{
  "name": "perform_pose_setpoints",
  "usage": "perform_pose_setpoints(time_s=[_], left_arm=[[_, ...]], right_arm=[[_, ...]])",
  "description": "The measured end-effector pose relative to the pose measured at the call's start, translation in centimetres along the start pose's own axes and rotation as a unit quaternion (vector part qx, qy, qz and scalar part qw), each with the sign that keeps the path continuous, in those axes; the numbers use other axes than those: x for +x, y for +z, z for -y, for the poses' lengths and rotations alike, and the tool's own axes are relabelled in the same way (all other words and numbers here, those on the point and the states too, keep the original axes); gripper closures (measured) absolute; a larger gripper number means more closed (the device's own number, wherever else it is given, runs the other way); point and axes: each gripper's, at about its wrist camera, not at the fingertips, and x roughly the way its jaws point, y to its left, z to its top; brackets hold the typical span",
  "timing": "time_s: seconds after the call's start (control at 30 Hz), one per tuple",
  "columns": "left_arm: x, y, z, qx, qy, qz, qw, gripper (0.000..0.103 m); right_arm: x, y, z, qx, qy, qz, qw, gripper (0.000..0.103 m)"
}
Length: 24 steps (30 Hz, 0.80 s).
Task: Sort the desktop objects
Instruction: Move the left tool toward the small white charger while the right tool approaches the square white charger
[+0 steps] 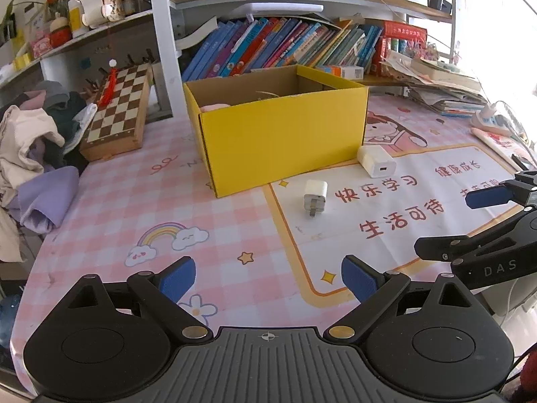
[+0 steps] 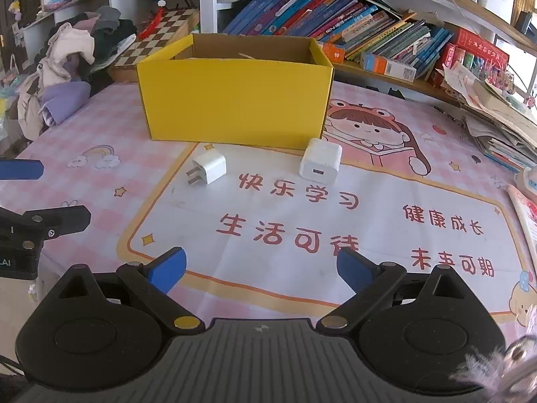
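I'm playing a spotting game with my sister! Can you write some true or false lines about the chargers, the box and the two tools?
1. Two white chargers lie on the desk mat: the small charger and the big charger. True.
2. The yellow box has its lid shut. False: its top is open.
3. The right tool is holding a charger. False: it is open and empty.
4. The left tool is open. True.
5. The small charger's prongs are showing. True.
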Motion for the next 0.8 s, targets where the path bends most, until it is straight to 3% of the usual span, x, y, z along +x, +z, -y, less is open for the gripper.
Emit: perform_pose_setpoints(time_s=[0.8], left_arm=[[2.5, 1.3, 0.8, -0.005, -0.002, -0.009, 1.0000, 0.007]], right_arm=[[2.4, 1.6, 2.1, -0.010, -0.003, -0.018, 1.000, 0.009]])
